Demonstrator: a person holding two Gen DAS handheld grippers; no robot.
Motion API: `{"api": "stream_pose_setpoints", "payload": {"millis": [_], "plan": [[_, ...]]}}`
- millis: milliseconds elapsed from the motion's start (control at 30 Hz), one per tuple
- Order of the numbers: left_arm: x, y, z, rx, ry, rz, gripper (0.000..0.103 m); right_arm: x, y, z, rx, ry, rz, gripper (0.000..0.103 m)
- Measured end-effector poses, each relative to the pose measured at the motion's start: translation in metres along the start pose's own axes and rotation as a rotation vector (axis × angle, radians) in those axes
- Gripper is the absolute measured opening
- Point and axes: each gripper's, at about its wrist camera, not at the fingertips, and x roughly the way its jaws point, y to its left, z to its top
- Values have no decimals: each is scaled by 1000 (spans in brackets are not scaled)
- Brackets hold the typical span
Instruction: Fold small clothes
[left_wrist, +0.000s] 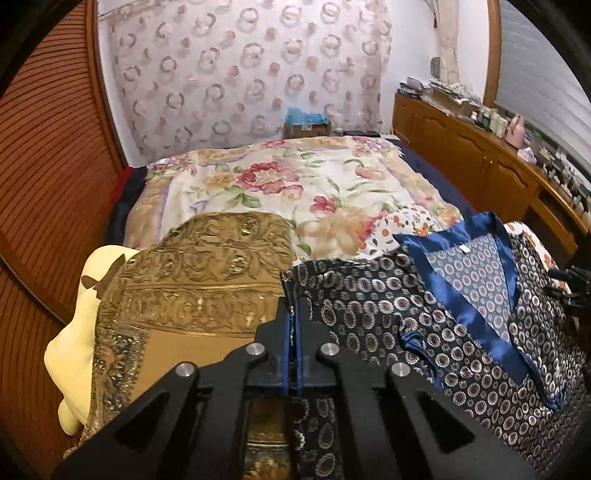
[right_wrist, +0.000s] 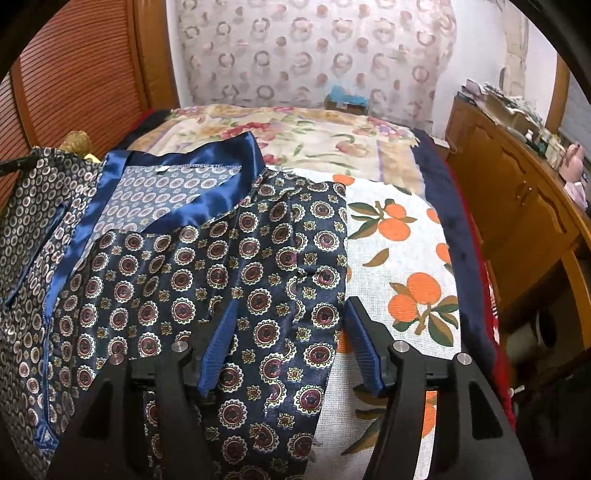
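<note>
Shiny blue, the top (right_wrist: 207, 258) lies flat on the bed (right_wrist: 406, 236), and the left gripper (left_wrist: 294, 317) is shut tight on its left edge while the right gripper (right_wrist: 291, 332) hangs open over the right edge. Looks like a fold is starting; next the right one should pinch its side. Only the left view shows a gold cloth (left_wrist: 207, 280) beside the top

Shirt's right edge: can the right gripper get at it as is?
Probably yes. The right gripper is open, its jaws astride the shirt edge on the orange-print cloth, nothing in between. The left gripper is shut on the far side.
</note>
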Motion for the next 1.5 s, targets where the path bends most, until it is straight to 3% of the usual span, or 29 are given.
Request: {"api": "stream_pose_setpoints", "payload": {"millis": [200,400,567,733,800,900,1100,1233,1500], "plan": [[4,4,-5,-6,-3,-13,0,2,-5,5,-5,9,2,61],[8,4,-8,-17,-4,-39,0,16,-21,33,23,34,38,61],[10,0,-10,-10,-3,-49,0,33,-22,48,0,60,39,55],[6,-4,-11,0,-13,-66,0,33,-13,48,-57,50,49,29],[4,-5,-11,-5,-19,-77,0,31,-10,47,-76,52,62,11],[-2,-5,-11,-14,-41,-89,0,30,-6,47,-99,55,63,1],[-25,-4,-12,-24,-105,-84,0,5,-23,47,-34,-29,-44,0],[-35,-7,-13,-19,-125,-94,0,1,-26,47,-10,-38,-39,0],[-77,-28,-31,8,-176,-144,0,-42,-9,48,-17,-140,10,0]]}}
